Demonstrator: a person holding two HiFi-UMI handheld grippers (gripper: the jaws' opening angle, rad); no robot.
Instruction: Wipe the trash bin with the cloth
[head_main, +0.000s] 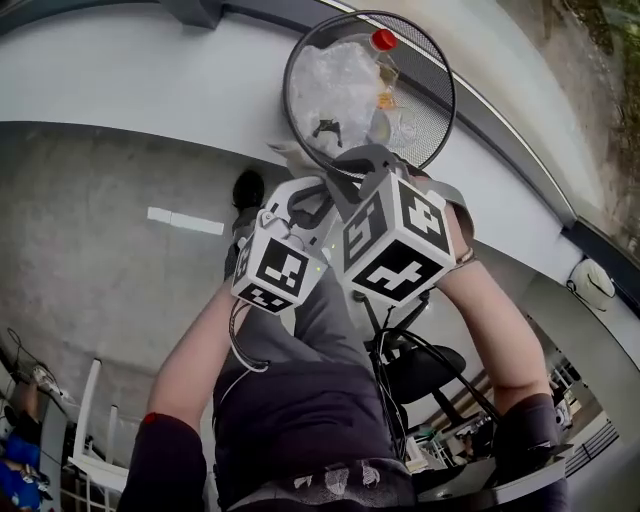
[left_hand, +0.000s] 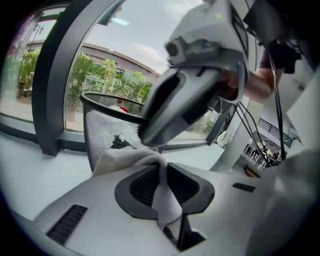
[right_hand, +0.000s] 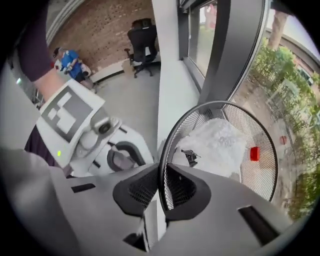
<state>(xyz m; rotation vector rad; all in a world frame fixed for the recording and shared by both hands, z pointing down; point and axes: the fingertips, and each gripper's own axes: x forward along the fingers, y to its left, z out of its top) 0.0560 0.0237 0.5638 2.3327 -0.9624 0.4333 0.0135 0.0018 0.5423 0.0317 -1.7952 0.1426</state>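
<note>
A black wire-mesh trash bin (head_main: 288, 90) stands on the white window ledge and holds a clear crumpled bag (head_main: 345, 85) and a red cap (head_main: 383, 39). My right gripper (right_hand: 161, 187) is shut on the bin's rim (right_hand: 165, 145); the wire edge runs between its pads. In the head view the right gripper (head_main: 365, 165) sits at the bin's near edge. Just left of it, my left gripper (left_hand: 162, 182) is shut on a light grey cloth (left_hand: 125, 157). The cloth bunches ahead of the jaws, close to the bin's mesh wall (left_hand: 100, 125).
A dark window post (right_hand: 235, 50) rises behind the bin, with glass and greenery beyond. A black office chair (right_hand: 142, 40) and a person in blue (right_hand: 70, 62) are far back by a brick wall. Another black chair (head_main: 420, 370) stands near my right leg.
</note>
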